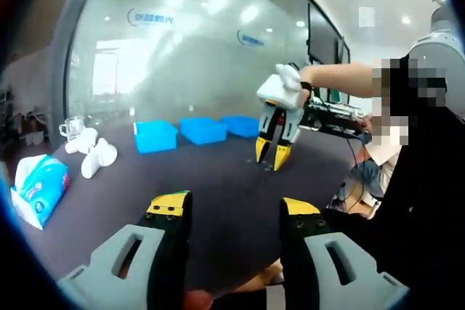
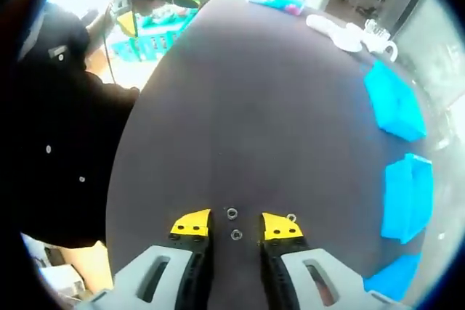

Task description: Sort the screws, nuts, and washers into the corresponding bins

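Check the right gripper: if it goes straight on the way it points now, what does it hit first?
Probably the small metal parts: the right gripper points down at the dark table, open, with one small ring-shaped part between its tips and another just ahead. Nuts or washers, too small to tell. Height above them is unclear.

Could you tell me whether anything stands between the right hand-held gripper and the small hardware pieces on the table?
Nothing visible does. The right hand-held gripper hangs open just over the small hardware pieces, which lie on bare dark table. The blue bins sit apart along the far edge.
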`<state>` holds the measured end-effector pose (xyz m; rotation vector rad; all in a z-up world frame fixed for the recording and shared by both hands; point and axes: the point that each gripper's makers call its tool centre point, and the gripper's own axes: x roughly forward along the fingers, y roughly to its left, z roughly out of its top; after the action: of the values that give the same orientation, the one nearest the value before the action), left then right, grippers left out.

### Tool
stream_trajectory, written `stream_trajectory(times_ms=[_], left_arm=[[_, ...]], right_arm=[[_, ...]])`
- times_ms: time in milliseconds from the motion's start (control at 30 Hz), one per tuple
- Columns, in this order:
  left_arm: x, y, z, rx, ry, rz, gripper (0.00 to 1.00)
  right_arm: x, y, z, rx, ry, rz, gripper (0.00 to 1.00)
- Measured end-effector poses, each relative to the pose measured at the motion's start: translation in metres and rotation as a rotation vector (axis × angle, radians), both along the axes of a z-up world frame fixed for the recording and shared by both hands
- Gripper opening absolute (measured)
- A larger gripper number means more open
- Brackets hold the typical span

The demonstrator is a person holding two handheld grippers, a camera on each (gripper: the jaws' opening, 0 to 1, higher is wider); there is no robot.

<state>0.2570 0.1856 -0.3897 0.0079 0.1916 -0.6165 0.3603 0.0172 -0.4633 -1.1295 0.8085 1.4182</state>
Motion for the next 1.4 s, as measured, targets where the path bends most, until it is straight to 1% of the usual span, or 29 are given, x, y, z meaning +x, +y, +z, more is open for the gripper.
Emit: stream_trajectory(times_ms=[33, 367, 533, 733, 800, 900, 1000, 1200, 1400], left_arm=[[0.000, 0.000, 0.000, 0.000, 0.001, 0.000, 0.46], [0.001, 0.001, -0.002, -0.002, 0.008, 0.006, 0.46], [0.001, 0.002, -0.002, -0.005, 0.010, 0.009, 0.46], [0.001, 0.001, -0.001, -0.007, 0.009, 0.010, 0.46], [0.001, 0.001, 0.000, -0.008, 0.009, 0.011, 0.46], [0.001, 0.002, 0.000, -0.008, 0.008, 0.013, 0.46], [0.002, 0.002, 0.000, -0.008, 0.009, 0.016, 0.46], [0.002, 0.002, 0.002, -0.010, 0.005, 0.015, 0.46], [0.002, 0.002, 0.005, -0.012, -0.001, 0.017, 0.45]], right_arm=[[-0.001, 0.000, -0.001, -0.001, 0.012, 0.000, 0.19], [0.001, 0.000, -0.006, -0.008, 0.052, -0.017, 0.15], [0.000, -0.001, -0.007, -0.012, 0.089, -0.034, 0.11], [0.004, -0.001, -0.008, -0.014, 0.113, -0.043, 0.10], [0.003, -0.001, -0.008, -0.015, 0.120, -0.043, 0.08], [0.001, -0.001, -0.008, -0.019, 0.112, -0.033, 0.05], [-0.002, -0.001, -0.008, -0.020, 0.117, -0.032, 0.02], [-0.003, -0.001, -0.007, -0.010, 0.107, -0.039, 0.02], [-0.009, -0.002, -0.001, 0.011, 0.108, -0.047, 0.01]])
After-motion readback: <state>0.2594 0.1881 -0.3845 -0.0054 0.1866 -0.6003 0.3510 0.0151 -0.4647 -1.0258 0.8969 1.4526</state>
